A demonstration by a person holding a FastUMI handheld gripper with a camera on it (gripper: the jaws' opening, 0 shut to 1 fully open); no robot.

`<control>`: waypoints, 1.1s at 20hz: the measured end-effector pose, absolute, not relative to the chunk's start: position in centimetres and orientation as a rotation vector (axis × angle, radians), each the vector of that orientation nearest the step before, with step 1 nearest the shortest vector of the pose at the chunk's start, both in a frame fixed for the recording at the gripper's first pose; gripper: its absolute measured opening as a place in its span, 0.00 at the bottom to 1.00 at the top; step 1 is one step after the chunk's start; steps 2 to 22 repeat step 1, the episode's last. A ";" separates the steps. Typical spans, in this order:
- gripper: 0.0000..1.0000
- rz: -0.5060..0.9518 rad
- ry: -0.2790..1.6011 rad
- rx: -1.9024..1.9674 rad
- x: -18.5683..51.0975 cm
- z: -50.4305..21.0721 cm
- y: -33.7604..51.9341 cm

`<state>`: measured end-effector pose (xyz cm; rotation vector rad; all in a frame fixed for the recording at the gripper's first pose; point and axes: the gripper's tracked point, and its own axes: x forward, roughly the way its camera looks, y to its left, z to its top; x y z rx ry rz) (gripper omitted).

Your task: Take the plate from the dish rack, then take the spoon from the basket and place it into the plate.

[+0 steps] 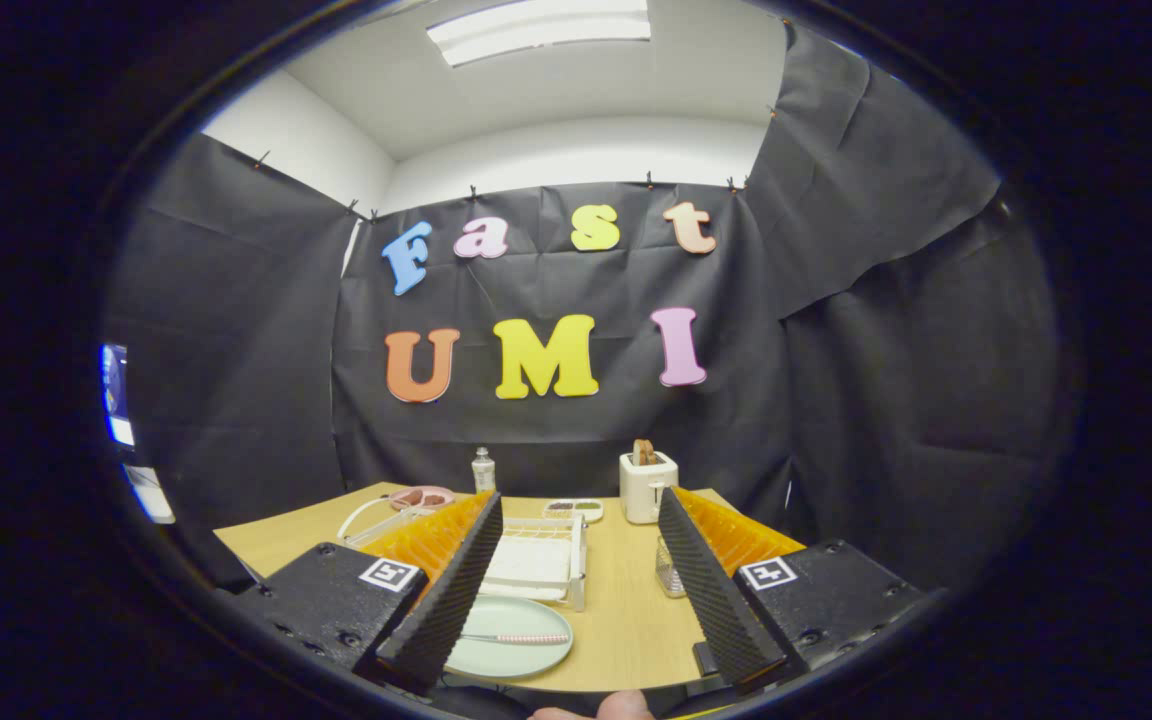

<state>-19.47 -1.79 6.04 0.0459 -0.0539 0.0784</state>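
Note:
A pale green plate (496, 662) lies flat on the wooden table (626, 620), close in and partly under my left finger. A spoon (516, 638) with a pinkish handle rests across the plate. Just beyond the plate stands the white dish rack (546, 560), with no plate showing in it. A small wire basket (669, 572) sits beside my right finger, partly hidden by it. My gripper (580, 497) is held above the table, open wide, with nothing between its fingers.
At the back of the table stand a white toaster (648, 485) with bread in it, a small bottle (483, 470), a pink plate (423, 496) with food and a small divided dish (574, 509). A fingertip (626, 706) shows at the near edge.

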 end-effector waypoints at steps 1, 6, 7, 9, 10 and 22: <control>1.00 0.085 -0.044 0.046 -19.5 5.9 -1.9; 1.00 0.085 -0.044 0.046 -19.5 5.9 -1.9; 1.00 0.085 -0.044 0.046 -19.5 5.9 -1.9; 1.00 0.085 -0.044 0.046 -19.5 5.9 -1.9; 1.00 0.085 -0.044 0.046 -19.5 5.9 -1.9; 1.00 0.085 -0.044 0.046 -19.5 5.9 -1.9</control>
